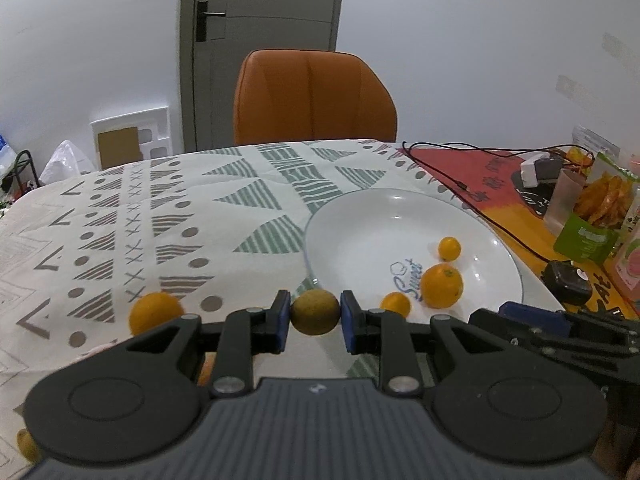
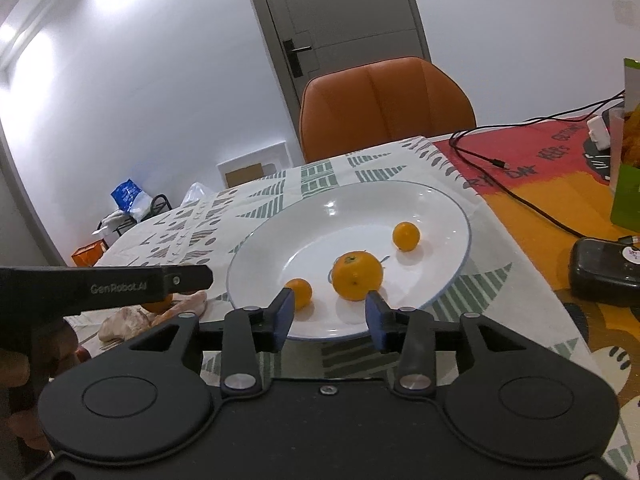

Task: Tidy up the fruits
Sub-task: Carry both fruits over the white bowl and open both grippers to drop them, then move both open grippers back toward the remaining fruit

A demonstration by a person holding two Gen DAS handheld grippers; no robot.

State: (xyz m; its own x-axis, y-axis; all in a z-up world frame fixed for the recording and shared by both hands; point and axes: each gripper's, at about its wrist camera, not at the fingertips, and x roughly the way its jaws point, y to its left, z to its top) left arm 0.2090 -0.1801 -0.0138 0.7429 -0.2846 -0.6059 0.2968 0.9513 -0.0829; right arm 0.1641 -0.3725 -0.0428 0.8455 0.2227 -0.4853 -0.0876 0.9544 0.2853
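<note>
The left gripper [image 1: 315, 318] has its fingers [image 1: 282, 312] clamped on a brownish-green fruit [image 1: 315, 312] just short of the white plate [image 1: 360, 220], with a loose orange [image 1: 155, 314] on the patterned cloth [image 1: 160, 216] to its left; the right gripper [image 2: 331, 312] hovers at the plate's near rim, fingers apart and empty. The plate holds one larger orange [image 2: 357, 275] and two small orange fruits [image 2: 406, 236]; beyond, a black cable [image 1: 460, 184] crosses the tabletop [image 1: 480, 164], and an orange chair [image 1: 314, 96] stands behind.

Orange chair [image 1: 314, 96], grey door [image 1: 262, 40] (shut), black cable [image 2: 520, 196]
</note>
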